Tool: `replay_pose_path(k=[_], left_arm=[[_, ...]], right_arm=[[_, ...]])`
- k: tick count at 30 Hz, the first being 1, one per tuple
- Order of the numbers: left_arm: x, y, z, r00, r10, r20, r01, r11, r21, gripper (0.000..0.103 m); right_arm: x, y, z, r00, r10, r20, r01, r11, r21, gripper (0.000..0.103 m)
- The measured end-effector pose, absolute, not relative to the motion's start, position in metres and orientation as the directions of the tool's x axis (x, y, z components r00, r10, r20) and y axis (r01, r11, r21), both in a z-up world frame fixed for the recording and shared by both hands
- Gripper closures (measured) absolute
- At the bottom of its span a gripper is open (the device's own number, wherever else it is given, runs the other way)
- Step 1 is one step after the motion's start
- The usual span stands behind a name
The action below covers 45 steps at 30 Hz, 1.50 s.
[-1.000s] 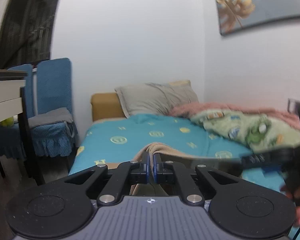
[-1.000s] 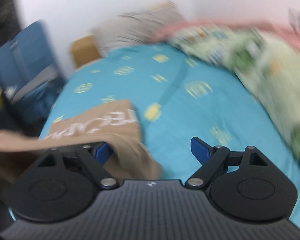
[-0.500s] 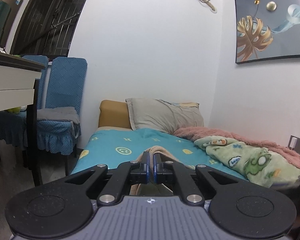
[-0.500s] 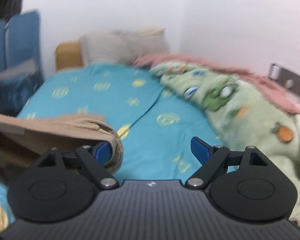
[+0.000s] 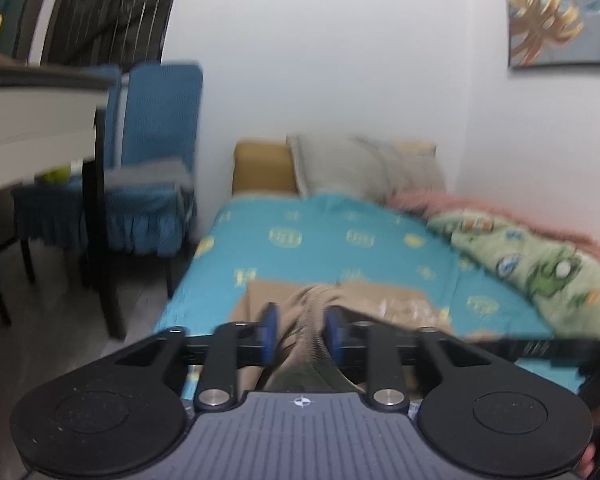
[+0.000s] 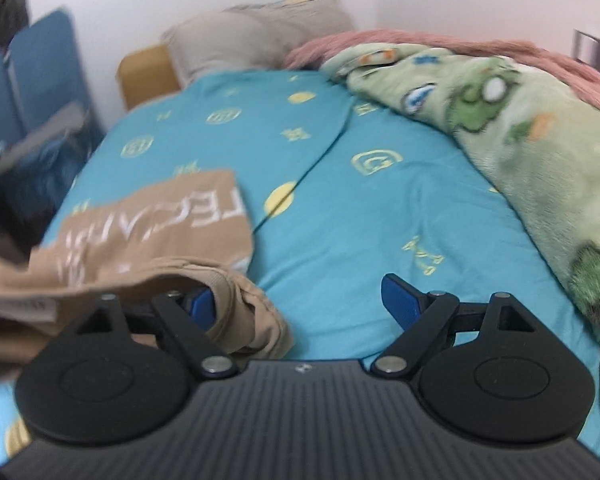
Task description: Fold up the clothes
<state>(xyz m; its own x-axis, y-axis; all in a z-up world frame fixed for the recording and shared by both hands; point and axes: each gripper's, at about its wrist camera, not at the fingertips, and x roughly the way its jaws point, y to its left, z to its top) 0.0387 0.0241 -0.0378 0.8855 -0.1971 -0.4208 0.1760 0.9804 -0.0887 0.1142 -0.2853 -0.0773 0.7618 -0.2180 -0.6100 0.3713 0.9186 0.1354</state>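
Blurring tan garment (image 5: 312, 308) (lettering unreadable)

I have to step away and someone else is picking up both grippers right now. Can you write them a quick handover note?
Left gripper: jaws parted, a bunched fold of the tan shirt lies between the pads, not clamped.
Right gripper: wide open; the shirt's edge drapes against its left finger only.
The shirt lies on the teal bedsheet near the foot of the bed, lettering up, partly folded and bunched.
Left: regrip, flatten, finish folding.
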Motion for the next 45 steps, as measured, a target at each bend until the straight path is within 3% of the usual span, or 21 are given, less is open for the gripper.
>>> replay_pose_path(k=[2, 9, 13, 17, 21, 26, 29, 32, 37, 40, 45], left_arm=[[0.043, 0.023, -0.047, 0.866, -0.174, -0.469, 0.168, 0.984, -0.056, 0.058], [0.061, -0.004, -0.083, 0.787, -0.058, -0.615, 0.201, 0.965, 0.166, 0.024], [0.071, -0.017, -0.103, 0.763, 0.011, -0.646, 0.226, 0.932, 0.283, 0.024], [0.066, -0.026, -0.107, 0.793, 0.048, -0.607, 0.235, 0.896, 0.378, 0.024], [0.060, -0.044, -0.110, 0.849, 0.040, -0.526, 0.267, 0.828, 0.494, 0.022], [0.068, -0.063, -0.133, 0.871, 0.130, -0.474, 0.237, 0.733, 0.637, 0.019], [0.076, -0.049, -0.118, 0.881, 0.172, -0.440, 0.130, 0.808, 0.575, 0.020], [0.075, -0.024, -0.088, 0.896, 0.178, -0.407, -0.003, 0.919, 0.395, 0.018], [0.074, 0.001, -0.067, 0.876, 0.148, -0.458, -0.069, 0.980, 0.186, 0.014], [0.055, 0.003, -0.055, 0.909, 0.149, -0.389, -0.084, 0.980, 0.179, 0.014], [0.038, 0.016, -0.004, 0.958, 0.107, -0.264, -0.093, 0.994, 0.064, 0.013]], right_arm=[[0.117, -0.290, -0.080, 0.756, -0.212, -0.619, 0.380, 0.913, 0.151, 0.018], [0.127, -0.276, -0.091, 0.747, -0.125, -0.654, 0.288, 0.946, 0.147, 0.018], [0.135, -0.262, -0.104, 0.702, -0.149, -0.697, 0.238, 0.971, 0.031, 0.018], [0.131, -0.271, -0.105, 0.695, -0.239, -0.678, 0.316, 0.949, -0.011, 0.018], [0.117, -0.296, -0.095, 0.730, -0.285, -0.621, 0.434, 0.895, 0.099, 0.018], [0.101, -0.297, -0.075, 0.831, -0.297, -0.471, 0.418, 0.891, 0.177, 0.018], [0.106, -0.288, -0.074, 0.830, -0.308, -0.464, 0.400, 0.910, 0.112, 0.018], [0.116, -0.289, -0.085, 0.776, -0.338, -0.533, 0.419, 0.907, 0.035, 0.018], [0.111, -0.300, -0.095, 0.760, -0.339, -0.554, 0.455, 0.887, 0.081, 0.018], [0.096, -0.298, -0.081, 0.793, -0.356, -0.494, 0.469, 0.875, 0.123, 0.018], [0.075, -0.300, -0.011, 0.868, -0.327, -0.374, 0.429, 0.872, 0.234, 0.018]])
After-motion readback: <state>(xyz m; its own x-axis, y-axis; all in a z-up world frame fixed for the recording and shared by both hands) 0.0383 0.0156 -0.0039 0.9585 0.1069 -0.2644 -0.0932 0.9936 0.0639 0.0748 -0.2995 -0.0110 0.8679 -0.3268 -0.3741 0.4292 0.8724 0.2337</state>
